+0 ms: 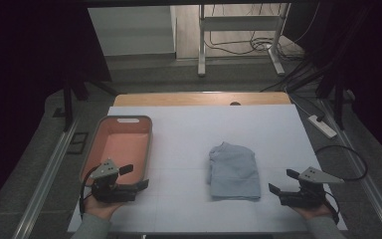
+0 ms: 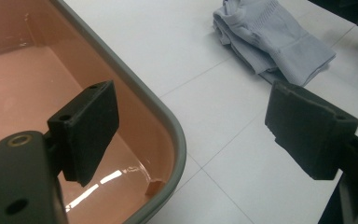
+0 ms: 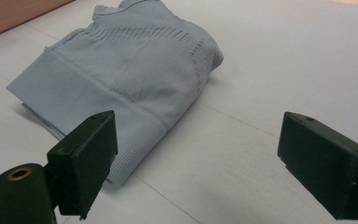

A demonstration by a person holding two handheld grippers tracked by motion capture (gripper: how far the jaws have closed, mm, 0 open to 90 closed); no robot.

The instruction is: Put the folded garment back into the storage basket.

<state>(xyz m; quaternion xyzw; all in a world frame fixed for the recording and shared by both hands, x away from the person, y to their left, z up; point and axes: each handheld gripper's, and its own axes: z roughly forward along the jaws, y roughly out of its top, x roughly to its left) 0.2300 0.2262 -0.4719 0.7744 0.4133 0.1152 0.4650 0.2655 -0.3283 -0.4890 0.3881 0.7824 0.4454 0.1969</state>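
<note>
Both grippers, left [image 1: 138, 178] and right [image 1: 280, 182], rest wide-fingered on white table [image 1: 189, 139]; grey floor beyond.

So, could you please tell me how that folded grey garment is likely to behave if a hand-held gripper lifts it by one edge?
The folded grey garment looks like soft ribbed knit, so it would probably droop and come unfolded rather than stay flat. It seems light. Pushed across the smooth white table, its stacked layers might slide and bunch instead of moving as one piece.

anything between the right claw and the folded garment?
Nothing. In the high view, only bare white table separates the right claw from the garment. The right gripper view shows the same open stretch ahead of its open jaws.
</note>
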